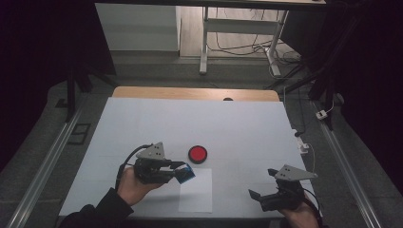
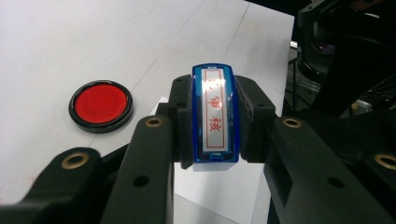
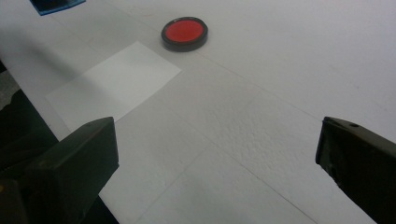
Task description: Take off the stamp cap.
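White covering spreads over our table [image 1: 142, 123], with dim floor and desk legs beyond; our left tool [image 1: 183, 172] clamps a blue stamp [image 2: 215, 114] between its pads, the red-lettered label facing its camera; the stamp hangs above the near corner of a white paper sheet [image 1: 196, 190]; a red ink pad [image 1: 197, 154] sits just beyond that tool's tip; our right tool [image 1: 263, 182] hovers well to the sheet's other side, jaws wide apart, nothing between them.
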`<state>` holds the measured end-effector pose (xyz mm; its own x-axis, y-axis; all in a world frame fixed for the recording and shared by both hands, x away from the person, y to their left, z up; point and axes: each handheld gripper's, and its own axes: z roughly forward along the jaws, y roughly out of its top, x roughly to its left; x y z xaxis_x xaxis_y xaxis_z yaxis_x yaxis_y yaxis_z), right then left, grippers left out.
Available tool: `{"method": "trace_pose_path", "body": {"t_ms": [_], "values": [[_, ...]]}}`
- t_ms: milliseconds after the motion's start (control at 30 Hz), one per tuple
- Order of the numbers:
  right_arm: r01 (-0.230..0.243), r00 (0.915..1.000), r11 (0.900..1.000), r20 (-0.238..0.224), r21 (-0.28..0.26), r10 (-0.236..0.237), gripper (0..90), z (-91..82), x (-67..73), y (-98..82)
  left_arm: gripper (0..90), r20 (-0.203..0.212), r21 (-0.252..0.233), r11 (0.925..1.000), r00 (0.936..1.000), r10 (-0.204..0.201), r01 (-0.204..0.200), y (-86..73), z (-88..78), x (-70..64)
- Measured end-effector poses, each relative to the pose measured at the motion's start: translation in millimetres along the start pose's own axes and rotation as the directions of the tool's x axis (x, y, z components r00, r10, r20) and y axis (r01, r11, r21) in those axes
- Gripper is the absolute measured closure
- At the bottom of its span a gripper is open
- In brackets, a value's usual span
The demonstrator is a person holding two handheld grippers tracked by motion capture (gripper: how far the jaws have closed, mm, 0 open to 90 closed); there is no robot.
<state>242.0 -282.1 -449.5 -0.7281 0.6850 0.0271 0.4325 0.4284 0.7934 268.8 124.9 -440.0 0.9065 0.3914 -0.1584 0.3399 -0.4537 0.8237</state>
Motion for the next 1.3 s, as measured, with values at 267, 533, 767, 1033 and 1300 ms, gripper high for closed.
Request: {"method": "trace_pose_path", "body": {"t_ms": [267, 533, 767, 1033, 1300], "values": [[0.03, 0.9991, 1.0, -0.03, 0.0, -0.03, 0.0, 7.9, 7.3, 4.1, 70.6, 0.005, 0.0, 1.0, 1.0, 0.004, -0.004, 0.3, 0.0, -0.2], [0.049, 0.9932, 0.999, -0.105, -0.016, -0.051, 0.0, 18.6, 13.6, 7.4, 70.5, -0.009, -0.002, 0.9995, 0.9994, 0.032, -0.032, 1.5, -0.7, -3.0], [0.049, 0.9862, 0.998, -0.157, -0.033, -0.053, 0.0, 27.6, 20.9, 12.1, 70.5, -0.007, -0.018, 0.9992, 0.9994, 0.035, -0.035, 3.0, -4.1, -2.9], [0.078, 0.9753, 0.997, -0.205, -0.028, -0.082, 0.0, 41.4, 32.6, 18.3, 70.5, 0.003, -0.02, 0.9987, 0.9989, 0.047, -0.047, 4.3, -5.2, -4.4], [0.098, 0.9688, 0.995, -0.225, -0.033, -0.103, 0.0, 50.6, 39.4, 23.6, 70.5, 0.009, -0.007, 0.9985, 0.9985, 0.054, -0.054, 4.7, -3.1, -4.2]]}}
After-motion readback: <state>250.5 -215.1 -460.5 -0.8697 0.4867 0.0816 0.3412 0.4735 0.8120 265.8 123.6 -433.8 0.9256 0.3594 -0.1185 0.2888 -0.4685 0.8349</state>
